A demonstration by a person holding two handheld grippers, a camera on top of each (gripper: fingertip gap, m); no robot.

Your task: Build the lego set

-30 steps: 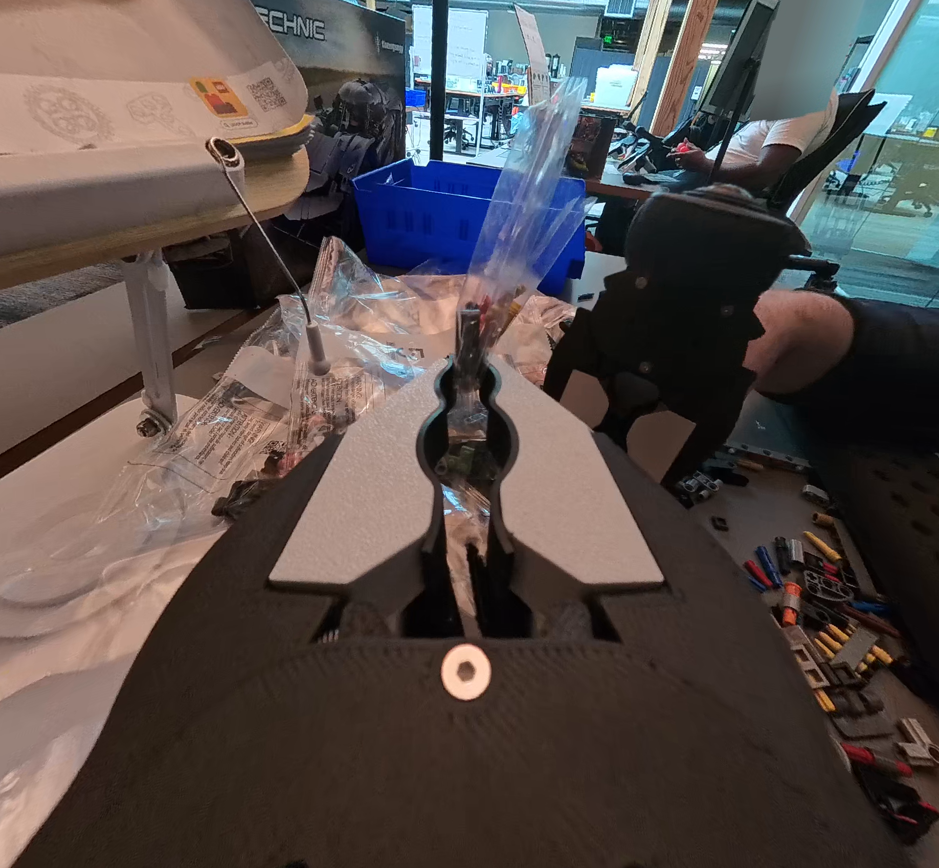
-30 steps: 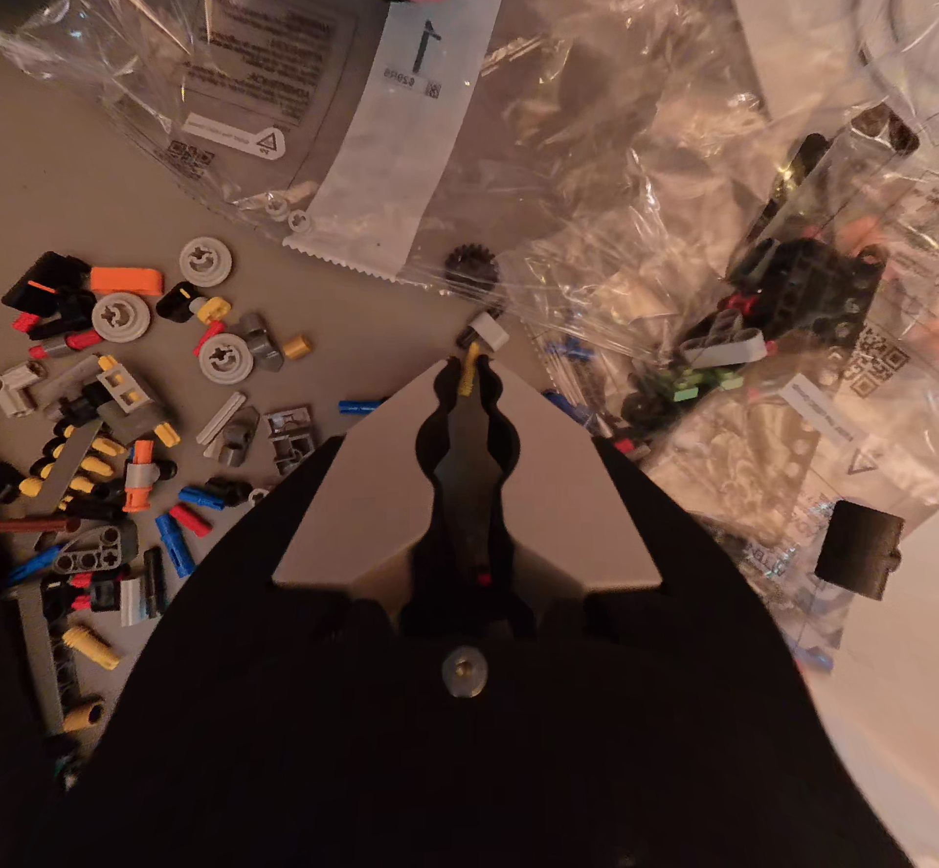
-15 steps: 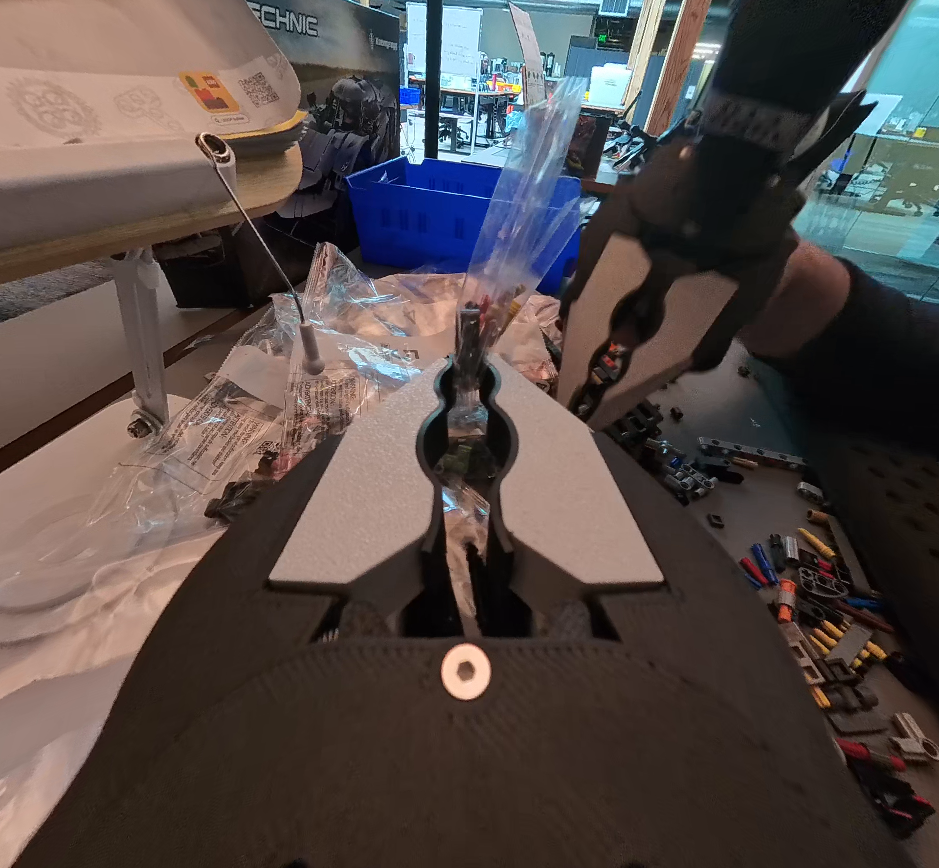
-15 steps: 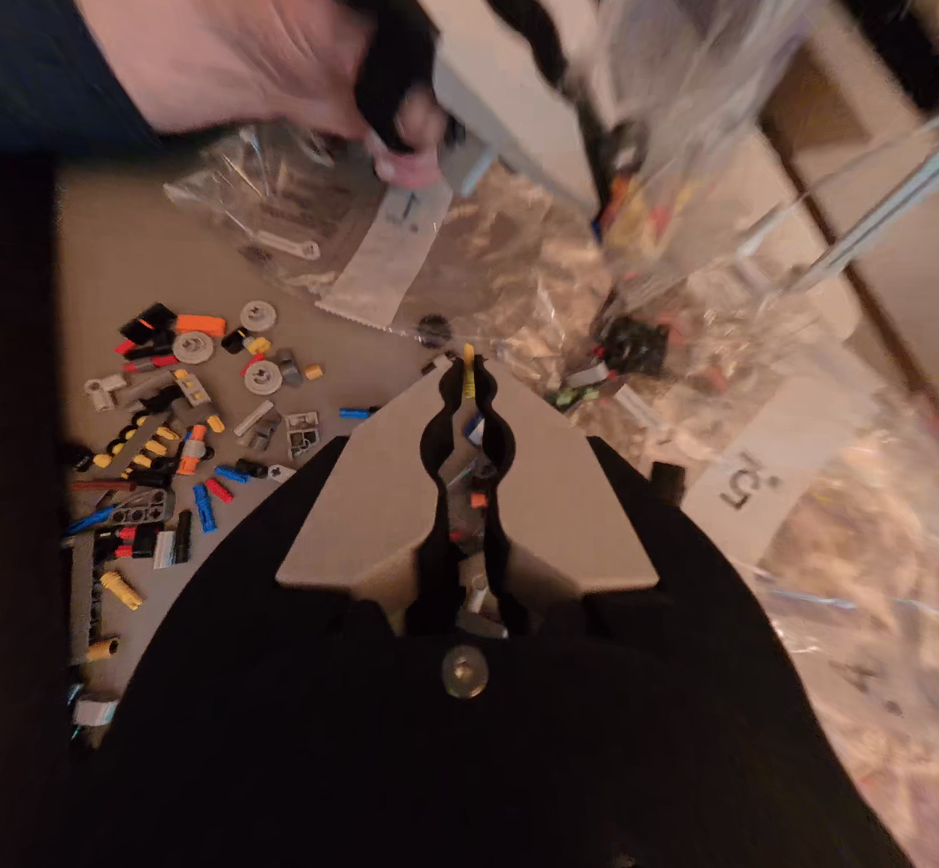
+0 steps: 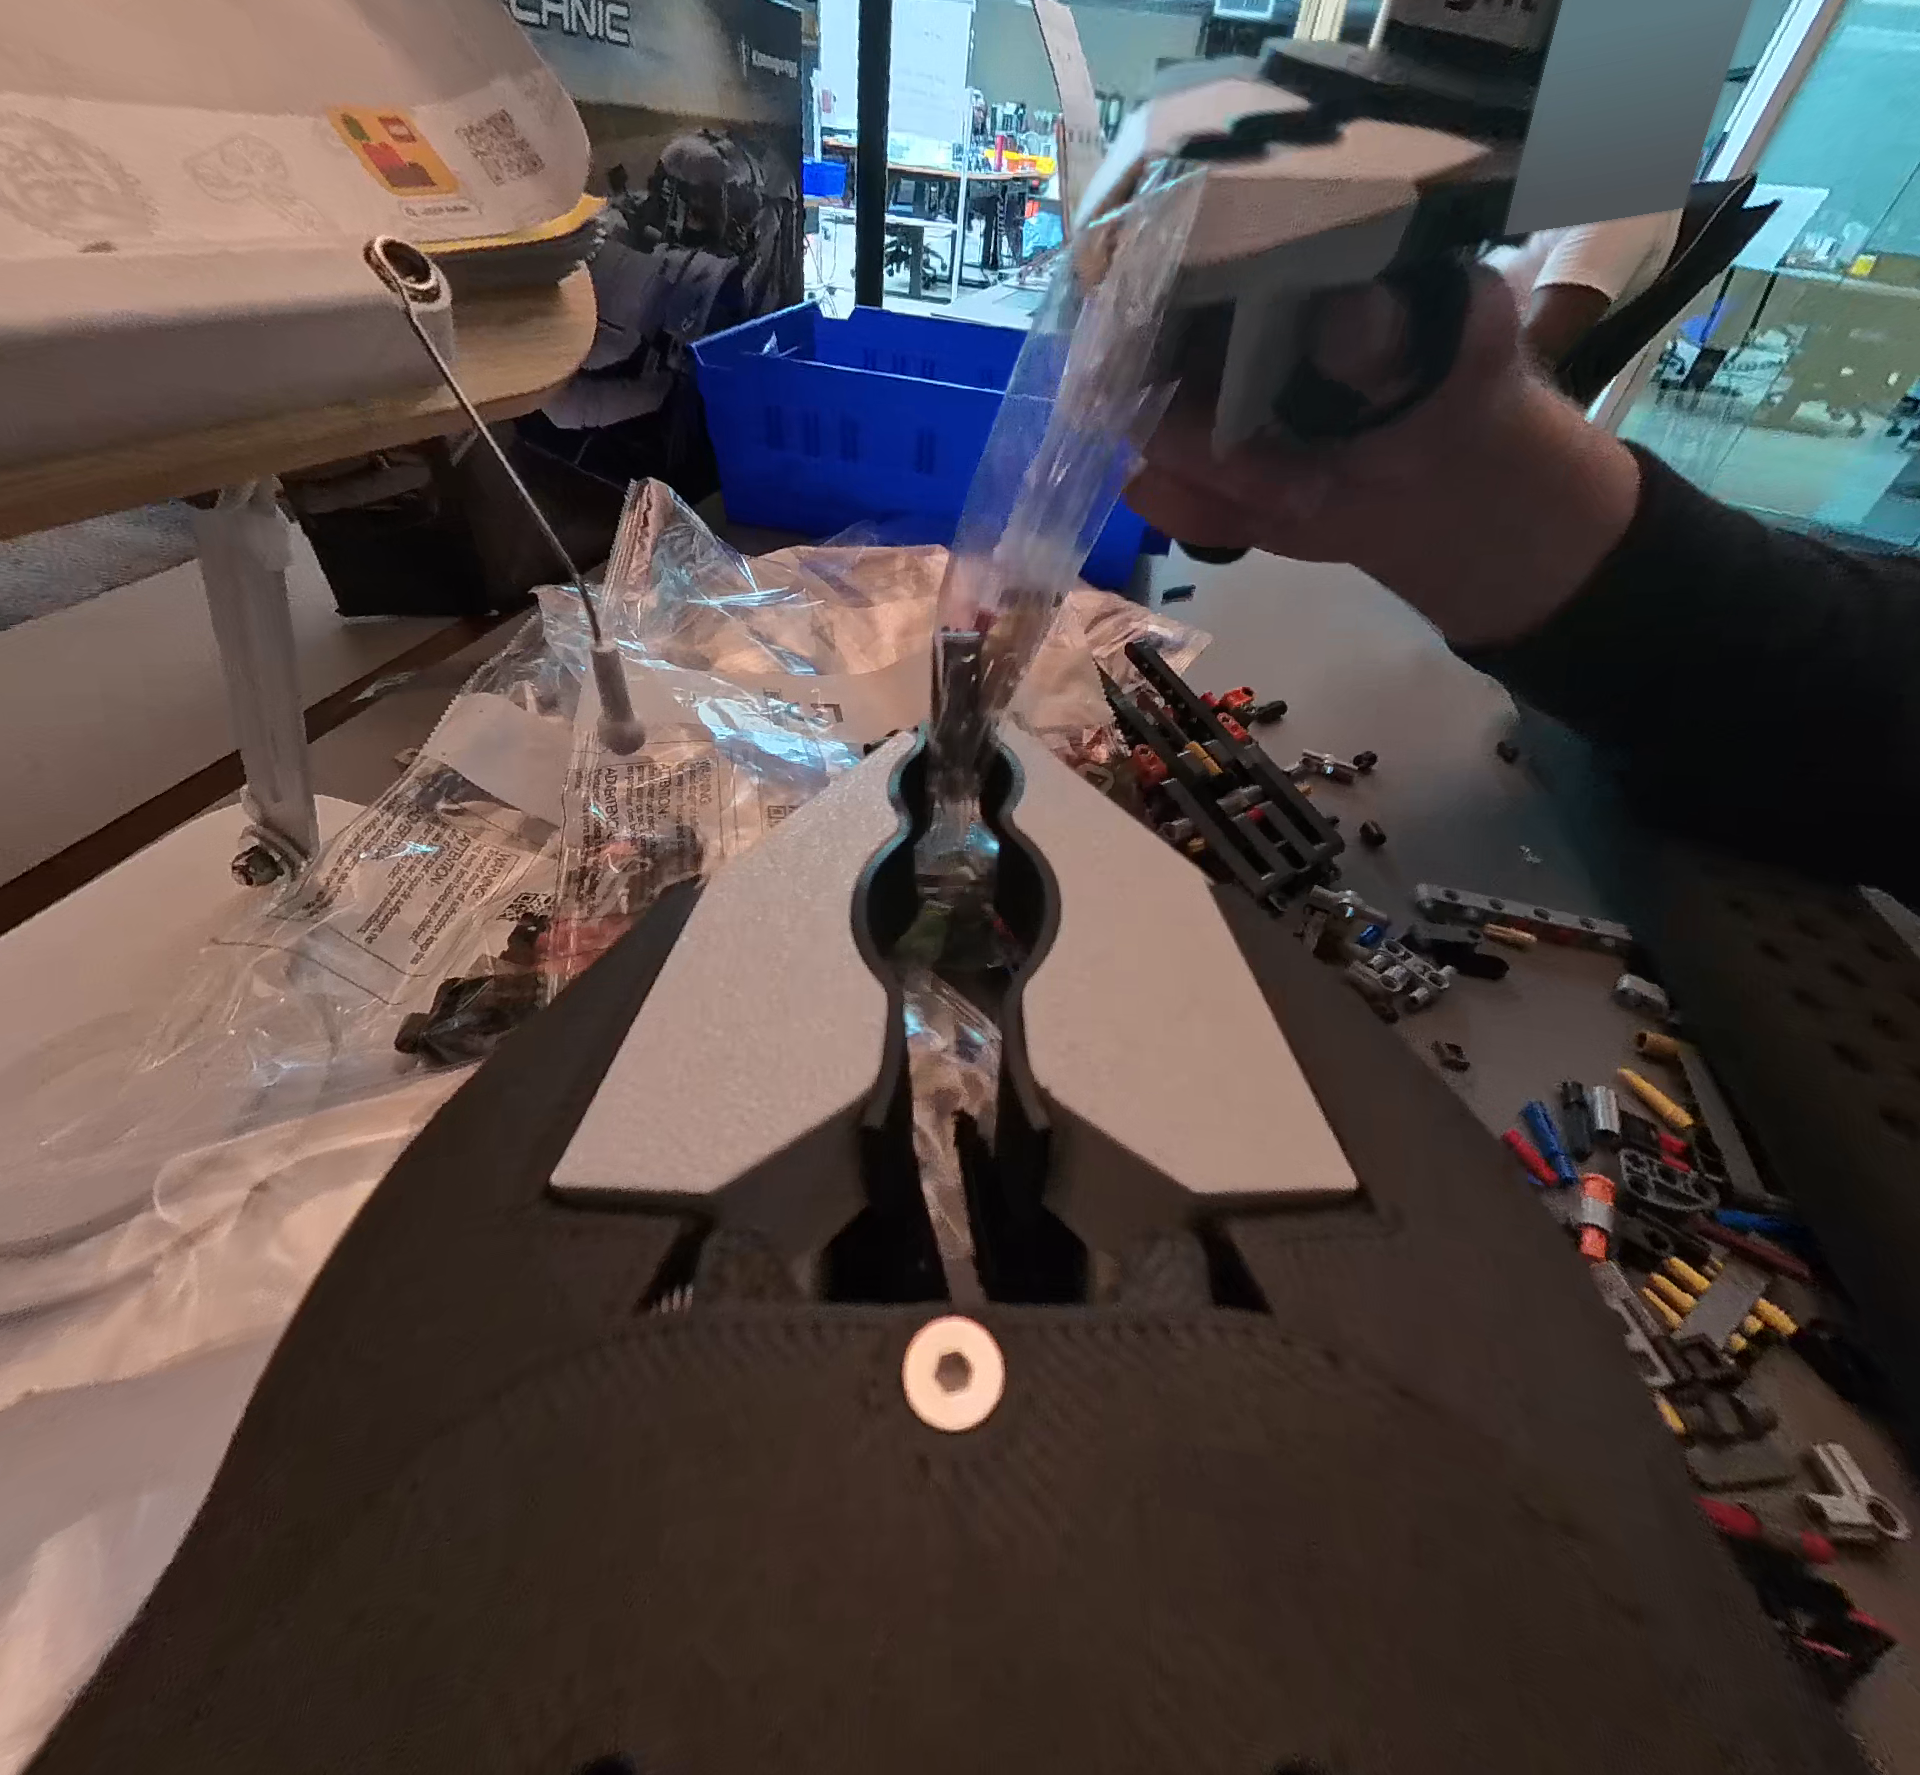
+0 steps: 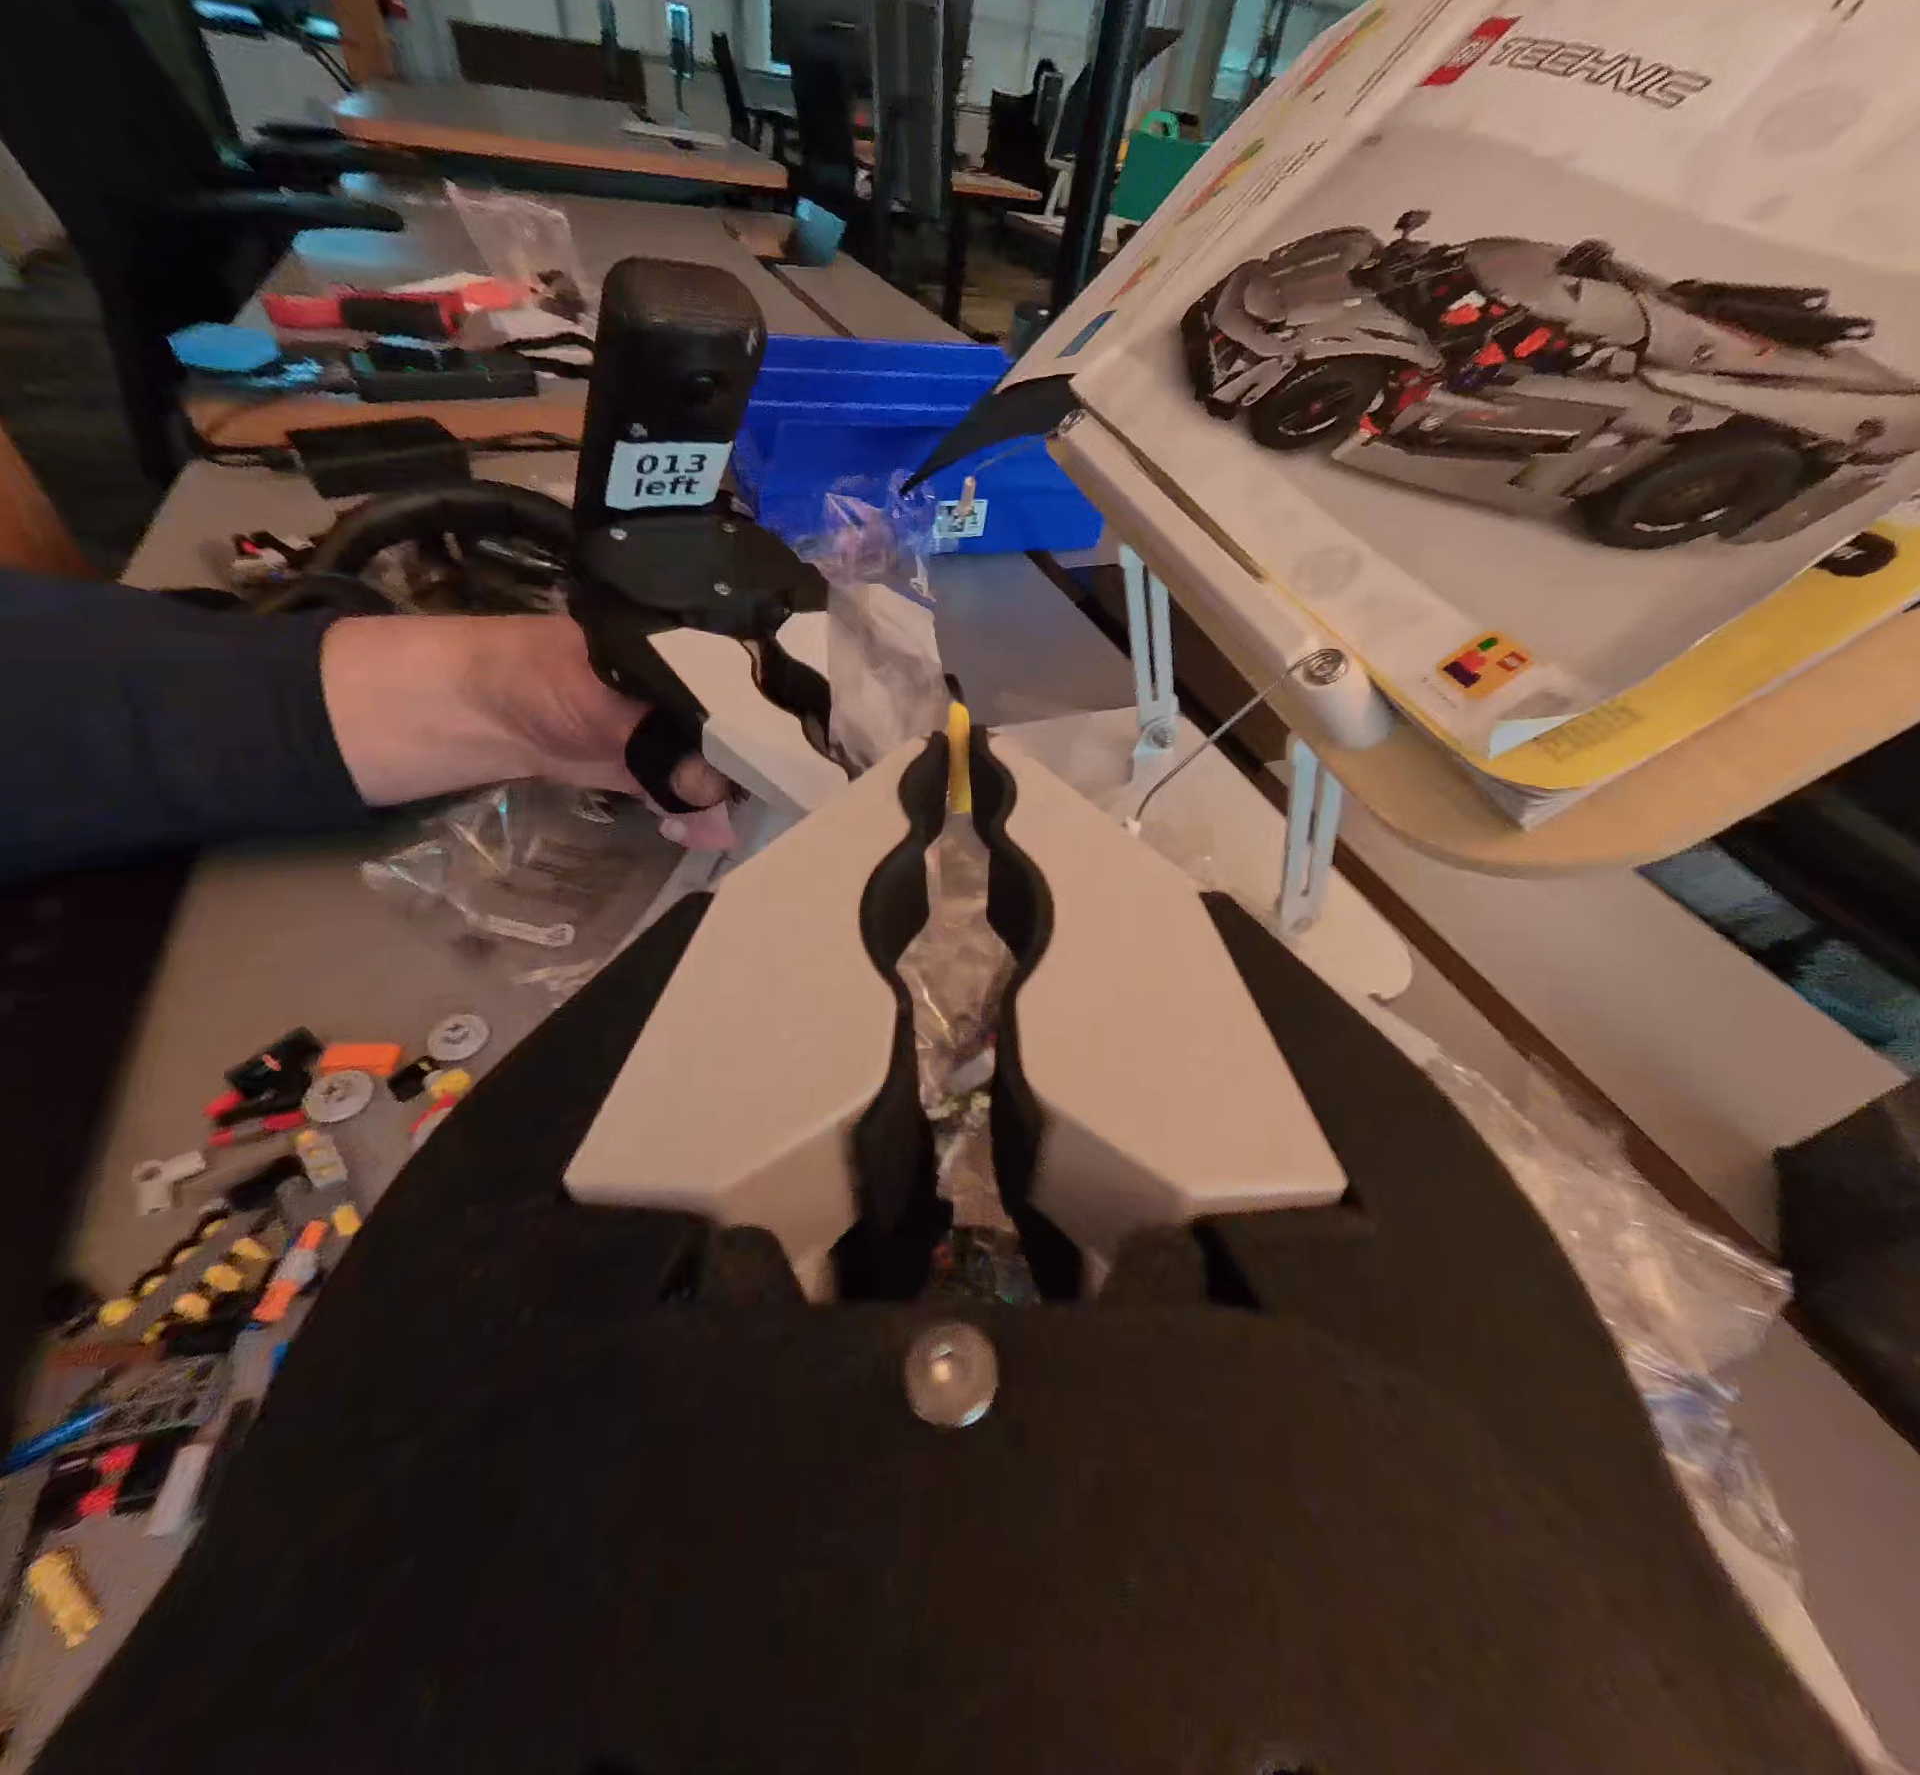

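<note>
Both grippers hold one clear plastic bag of lego pieces. Left gripper [image 5: 961, 738] is clamped on the lower part of the bag [image 5: 1060, 437], whose film runs back between its fingers and stands up above the tips. Right gripper [image 6: 961, 749] has its jaws nearly together, with the bag's film lying in the gap between them and a small yellow pin [image 6: 957, 754] pinched at the tips; in the left wrist view it reaches in from the upper right and meets the bag's top edge.

Largest in the scene is the grey counter [image 5: 1351, 686], with a white strip along its left side. At the far left an instruction booklet [image 6: 1558, 291] showing a grey car lies open on a tilted wooden stand [image 6: 1621, 790], a thin wire arm [image 5: 499, 478] hanging from its front edge. Behind it stands the dark set box [image 5: 665, 63], and beside that a blue bin [image 5: 873, 437] at the far edge.

More clear bags [image 5: 499, 821] are heaped on the counter, left of and beyond the left gripper. Just right of them lies a partly built black frame [image 5: 1226, 790]. Loose small pieces [image 5: 1642, 1195], yellow, blue, red, orange and grey, are scattered near the right edge.
</note>
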